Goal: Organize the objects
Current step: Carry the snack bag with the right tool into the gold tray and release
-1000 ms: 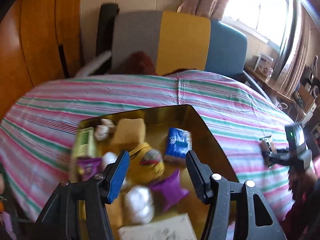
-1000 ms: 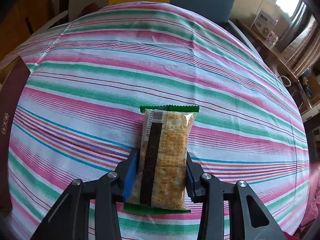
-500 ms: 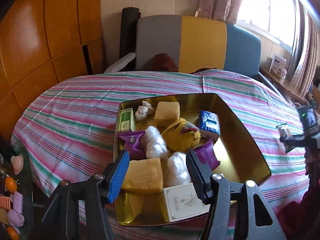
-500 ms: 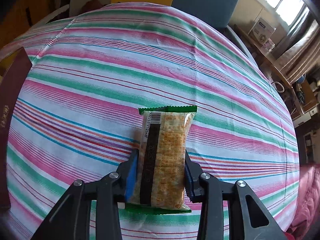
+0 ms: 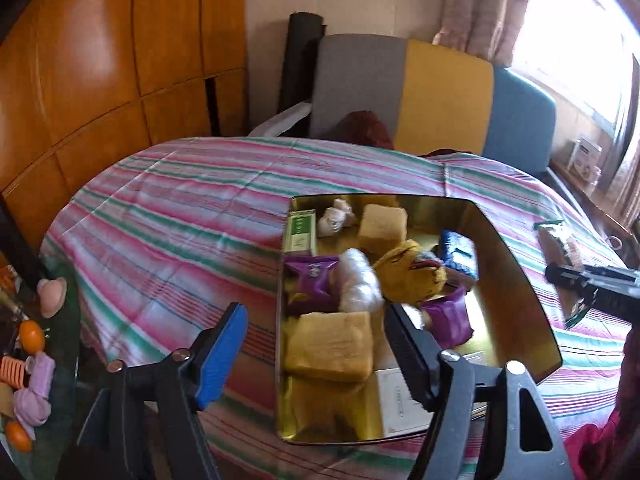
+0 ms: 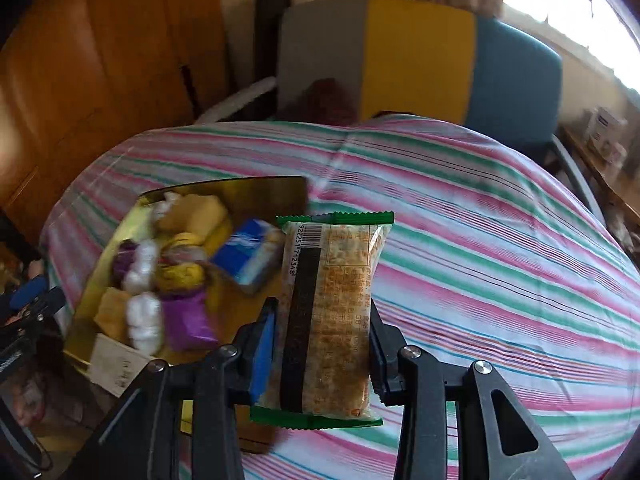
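- Striped cloth (image 5: 180, 216) in pink, green and white covers the table, with a grey, yellow and blue chair (image 5: 432, 92) behind it and wooden panelling (image 5: 100, 60) on the left wall.
- On the cloth sits a gold tray (image 5: 516, 280), already crowded: a blue packet (image 5: 460, 254), two purple packets, white wrapped bundles, yellow blocks (image 5: 330, 346), a green-and-white box (image 5: 301, 232) in the far corner and a white box (image 5: 400, 400) at the near edge.
- The left gripper (image 5: 316, 354) hangs over the tray's near left corner, its jaws opening wide with nothing between them; its blue pad is out over the cloth, the dark one over the tray.
- The right gripper (image 6: 320, 354) is clenched on a cracker packet (image 6: 332, 312) with green crimped ends, held lengthwise and lifted clear of the cloth, just beside the tray's right edge.
- From the left camera that same packet shows blurred at the far right, above the tablecloth.
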